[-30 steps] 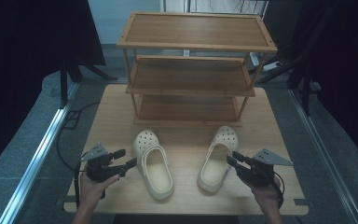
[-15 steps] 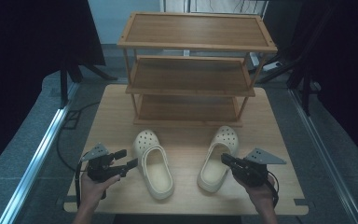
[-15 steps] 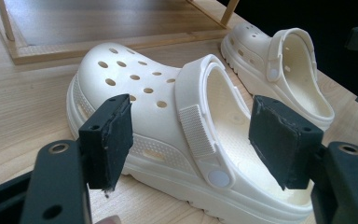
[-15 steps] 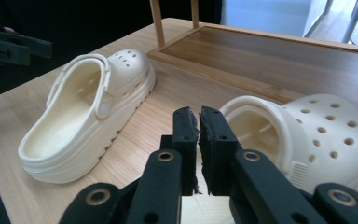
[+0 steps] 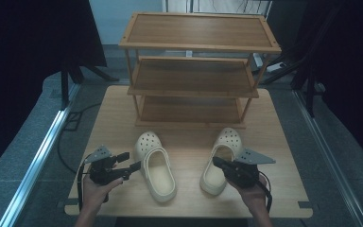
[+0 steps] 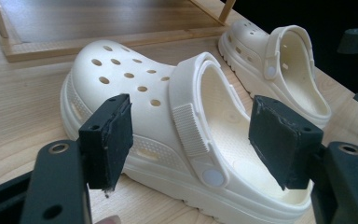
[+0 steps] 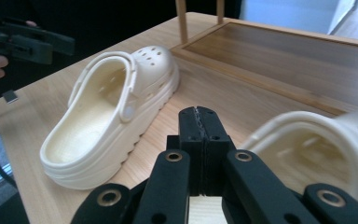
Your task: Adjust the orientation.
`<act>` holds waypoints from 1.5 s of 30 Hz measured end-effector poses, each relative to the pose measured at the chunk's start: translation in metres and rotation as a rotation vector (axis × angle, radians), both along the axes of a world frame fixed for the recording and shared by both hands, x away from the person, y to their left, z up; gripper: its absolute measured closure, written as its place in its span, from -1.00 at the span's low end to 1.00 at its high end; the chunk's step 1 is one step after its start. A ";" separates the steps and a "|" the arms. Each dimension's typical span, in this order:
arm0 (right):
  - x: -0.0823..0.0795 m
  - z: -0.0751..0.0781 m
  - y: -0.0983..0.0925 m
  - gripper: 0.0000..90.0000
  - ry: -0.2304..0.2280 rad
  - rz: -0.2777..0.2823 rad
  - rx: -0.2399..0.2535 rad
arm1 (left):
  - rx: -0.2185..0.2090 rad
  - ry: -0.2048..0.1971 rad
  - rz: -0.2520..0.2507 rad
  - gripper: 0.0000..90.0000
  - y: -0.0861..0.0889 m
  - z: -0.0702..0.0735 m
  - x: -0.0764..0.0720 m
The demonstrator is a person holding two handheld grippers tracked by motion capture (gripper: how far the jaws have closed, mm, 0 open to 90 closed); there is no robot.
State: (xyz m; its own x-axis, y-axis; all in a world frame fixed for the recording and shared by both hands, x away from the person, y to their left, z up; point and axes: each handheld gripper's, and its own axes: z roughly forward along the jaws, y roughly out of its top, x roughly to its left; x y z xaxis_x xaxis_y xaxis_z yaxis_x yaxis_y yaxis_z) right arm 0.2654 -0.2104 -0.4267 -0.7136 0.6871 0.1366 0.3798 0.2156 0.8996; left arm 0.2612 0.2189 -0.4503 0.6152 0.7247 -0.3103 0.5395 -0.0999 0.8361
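Two cream foam clogs sit near the table's front edge: left clog (image 5: 157, 165), right clog (image 5: 222, 160). Light, squashy, best pinched at the heel rim. Left claw (image 6: 193, 140) is held wide open, empty; right claw (image 7: 199, 128) has just been snapped shut on nothing (beside its clog).
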 end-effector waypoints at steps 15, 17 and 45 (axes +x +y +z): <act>0.000 -0.018 0.054 0.99 0.051 0.113 -0.073 | -0.006 -0.003 0.003 -0.32 0.001 0.002 -0.002; 0.000 -0.022 0.063 0.99 0.057 0.130 -0.090 | -0.009 -0.006 0.003 -0.32 0.002 0.004 -0.002; -0.016 -0.054 0.113 0.99 0.120 0.227 -0.247 | -0.009 0.003 -0.001 -0.32 0.003 0.005 -0.003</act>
